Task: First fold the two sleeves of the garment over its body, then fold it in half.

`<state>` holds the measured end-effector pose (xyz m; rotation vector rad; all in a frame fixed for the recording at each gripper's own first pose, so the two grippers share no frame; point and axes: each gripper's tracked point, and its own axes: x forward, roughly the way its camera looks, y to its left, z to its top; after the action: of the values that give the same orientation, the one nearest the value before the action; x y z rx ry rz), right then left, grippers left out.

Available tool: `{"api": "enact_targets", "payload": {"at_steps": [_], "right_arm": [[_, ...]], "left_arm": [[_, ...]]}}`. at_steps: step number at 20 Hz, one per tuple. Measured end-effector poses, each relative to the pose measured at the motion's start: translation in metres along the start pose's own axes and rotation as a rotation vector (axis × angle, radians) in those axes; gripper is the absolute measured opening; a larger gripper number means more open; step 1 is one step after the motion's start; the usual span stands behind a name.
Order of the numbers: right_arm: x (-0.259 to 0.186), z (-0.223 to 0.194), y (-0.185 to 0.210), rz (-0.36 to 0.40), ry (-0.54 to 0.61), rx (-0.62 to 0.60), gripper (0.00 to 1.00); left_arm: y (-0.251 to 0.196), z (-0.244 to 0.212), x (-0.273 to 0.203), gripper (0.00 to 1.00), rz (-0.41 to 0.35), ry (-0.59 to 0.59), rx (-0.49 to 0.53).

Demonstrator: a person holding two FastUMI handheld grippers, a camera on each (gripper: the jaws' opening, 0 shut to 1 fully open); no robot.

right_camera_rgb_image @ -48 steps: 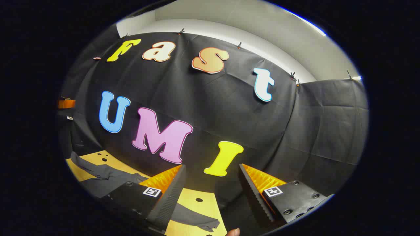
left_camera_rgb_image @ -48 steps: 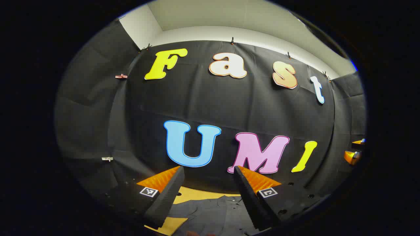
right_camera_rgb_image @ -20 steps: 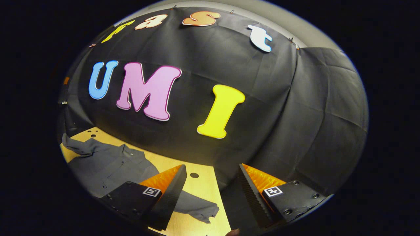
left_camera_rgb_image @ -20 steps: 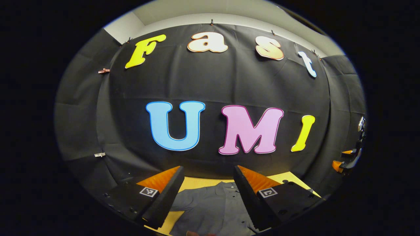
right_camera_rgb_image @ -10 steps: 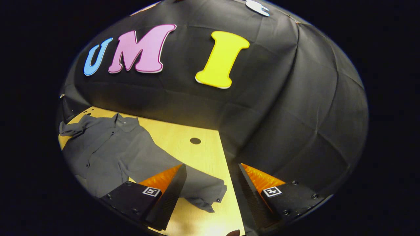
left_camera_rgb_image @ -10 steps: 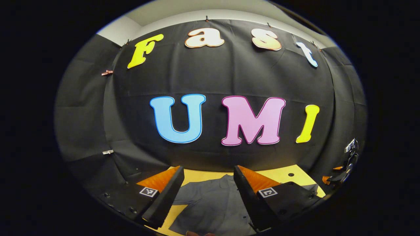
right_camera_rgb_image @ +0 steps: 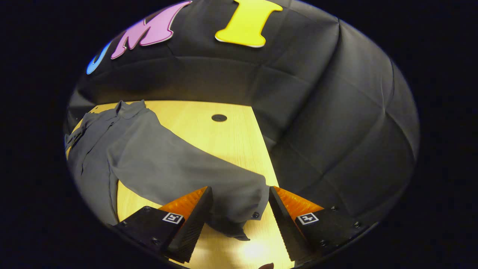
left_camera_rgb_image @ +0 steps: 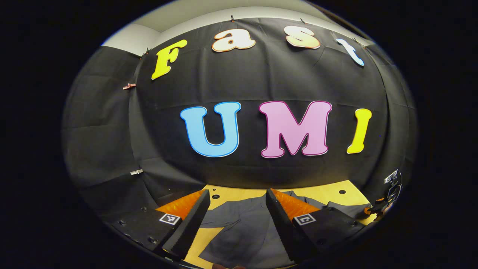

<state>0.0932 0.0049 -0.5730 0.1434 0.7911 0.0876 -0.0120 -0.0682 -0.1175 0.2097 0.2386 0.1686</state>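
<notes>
**Both my grippers open above the grey shirt**

Now my right gripper (right_camera_rgb_image: 239, 209) is spread wide, with nothing between its fingers. The cuff (right_camera_rgb_image: 239, 215) of one long sleeve of the dark grey button-up cloth shirt (right_camera_rgb_image: 123, 149) lies right in the gap between these fingers, on the pale yellow wooden table (right_camera_rgb_image: 209, 134). I cannot tell if the fingers touch the cloth. The sleeve runs from the cuff up and to the left toward the body of the shirt, whose collar (right_camera_rgb_image: 129, 108) lies near the far edge of the table, close to the black cloth wall (right_camera_rgb_image: 336, 112). A small round dark hole (right_camera_rgb_image: 219, 118) is in the table, beside the sleeve and apart from it.

My left gripper (left_camera_rgb_image: 235, 213) is released too, its fingers well apart and gripping nothing. In the left gripper view the shirt (left_camera_rgb_image: 242, 231) lies flat on the table (left_camera_rgb_image: 325, 190), seen between and below the fingers, with one sleeve (left_camera_rgb_image: 220, 222) going out to the left. At the right edge of that view my right gripper (left_camera_rgb_image: 386, 198) shows small, near the table's corner.
</notes>
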Motion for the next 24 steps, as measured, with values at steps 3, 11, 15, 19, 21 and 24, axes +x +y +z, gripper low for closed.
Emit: {"api": "enact_targets", "payload": {"at_steps": [3, 11, 15, 19, 21, 24], "right_arm": [[0.015, -0.016, -0.006, -0.001, 0.042, 0.036, 0.94], [0.04, -0.037, 0.014, 0.099, 0.115, 0.134, 0.65], [0.044, -0.033, 0.013, 0.08, 0.136, 0.159, 0.07], [0.021, -0.007, 0.013, 0.056, 0.082, 0.231, 0.05], [-0.01, 0.016, 0.016, 0.05, 0.021, 0.268, 0.05], [-0.049, 0.048, 0.015, 0.011, -0.059, 0.275, 0.05]], "left_arm": [[-0.003, -0.005, -0.005, 0.94, 0.017, 0.009, 0.013], [-0.003, -0.016, -0.022, 0.97, 0.062, 0.021, 0.028], [0.008, -0.02, -0.025, 0.97, 0.073, 0.017, 0.029], [0.032, -0.017, -0.013, 0.97, 0.05, -0.009, 0.035], [0.046, -0.02, 0.001, 0.97, 0.021, -0.011, 0.02], [0.065, -0.024, 0.021, 0.97, -0.033, -0.016, 0.01]]}}
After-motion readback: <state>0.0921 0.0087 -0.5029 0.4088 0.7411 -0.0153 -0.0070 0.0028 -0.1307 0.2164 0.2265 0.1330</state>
